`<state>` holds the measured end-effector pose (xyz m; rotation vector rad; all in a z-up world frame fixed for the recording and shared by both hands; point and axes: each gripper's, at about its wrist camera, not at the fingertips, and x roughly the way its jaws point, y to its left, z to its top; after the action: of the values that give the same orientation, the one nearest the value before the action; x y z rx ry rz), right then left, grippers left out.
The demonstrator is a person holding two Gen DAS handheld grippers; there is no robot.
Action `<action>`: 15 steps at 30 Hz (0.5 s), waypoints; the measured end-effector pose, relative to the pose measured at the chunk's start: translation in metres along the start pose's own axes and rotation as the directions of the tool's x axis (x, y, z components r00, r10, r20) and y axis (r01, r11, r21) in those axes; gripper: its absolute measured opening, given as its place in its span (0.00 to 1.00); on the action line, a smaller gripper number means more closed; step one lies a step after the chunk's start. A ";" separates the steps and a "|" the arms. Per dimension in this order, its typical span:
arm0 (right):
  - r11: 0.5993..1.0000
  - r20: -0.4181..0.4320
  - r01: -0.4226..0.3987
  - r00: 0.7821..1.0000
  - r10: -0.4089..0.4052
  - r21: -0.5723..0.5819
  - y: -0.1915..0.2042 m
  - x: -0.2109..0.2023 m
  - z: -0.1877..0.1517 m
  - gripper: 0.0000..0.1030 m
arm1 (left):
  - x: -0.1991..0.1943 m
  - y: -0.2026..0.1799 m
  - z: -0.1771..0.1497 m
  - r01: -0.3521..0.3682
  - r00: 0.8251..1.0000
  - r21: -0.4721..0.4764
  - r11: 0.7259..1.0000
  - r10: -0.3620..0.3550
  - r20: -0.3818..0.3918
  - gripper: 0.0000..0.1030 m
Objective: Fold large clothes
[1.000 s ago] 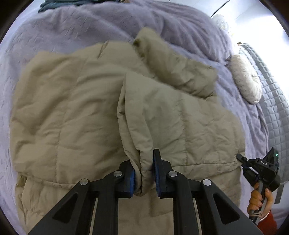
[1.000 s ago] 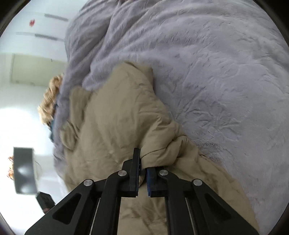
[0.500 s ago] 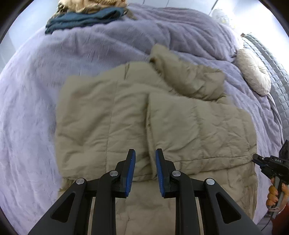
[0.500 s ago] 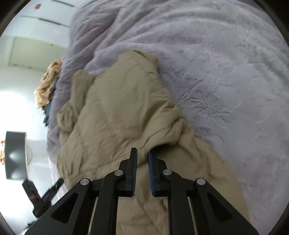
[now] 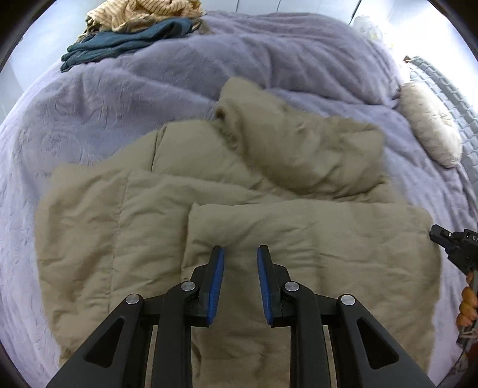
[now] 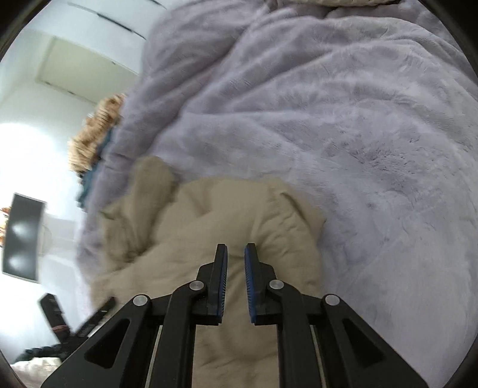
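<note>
A large beige quilted jacket (image 5: 155, 215) lies on a bed covered with a lilac plush blanket (image 5: 143, 89). One flap of it is folded over the middle, and its hood (image 5: 298, 149) lies bunched at the far side. My left gripper (image 5: 240, 253) is open and empty above the folded flap. My right gripper (image 6: 236, 250) is open and empty above the jacket's side (image 6: 239, 215). The right gripper also shows at the right edge of the left wrist view (image 5: 457, 247).
A teal garment (image 5: 125, 41) and a striped tan cloth (image 5: 140, 12) lie at the far end of the bed. A cream round cushion (image 5: 430, 131) lies at the right by a grey quilted headboard (image 5: 448, 86). A dark monitor (image 6: 21, 235) stands beyond the bed's edge.
Both grippers have let go of the jacket and opened. They have pulled back and up, so more of the bed shows. The folded flap now lies flat on the jacket.
</note>
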<state>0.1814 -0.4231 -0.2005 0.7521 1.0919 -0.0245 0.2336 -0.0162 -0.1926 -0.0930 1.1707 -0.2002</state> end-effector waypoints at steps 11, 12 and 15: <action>0.989 0.061 0.128 0.990 -0.124 -0.078 -0.019 0.030 -0.008 0.01 | 0.028 0.008 -0.004 0.022 1.000 -0.002 1.000 -0.022 -0.001 0.24; 0.987 0.066 0.142 0.988 -0.137 -0.081 -0.018 0.028 -0.008 0.01 | 0.027 0.007 -0.005 0.022 1.000 -0.001 1.000 -0.022 -0.002 0.24; 0.972 0.088 0.212 0.975 -0.204 -0.098 -0.011 0.016 -0.011 0.02 | 0.021 0.010 -0.005 0.018 1.000 -0.006 1.000 -0.018 -0.004 0.24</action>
<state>0.1760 -0.4199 -0.2220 0.5342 1.0855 -0.1715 0.2384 -0.0101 -0.2155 -0.1088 1.1748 -0.2131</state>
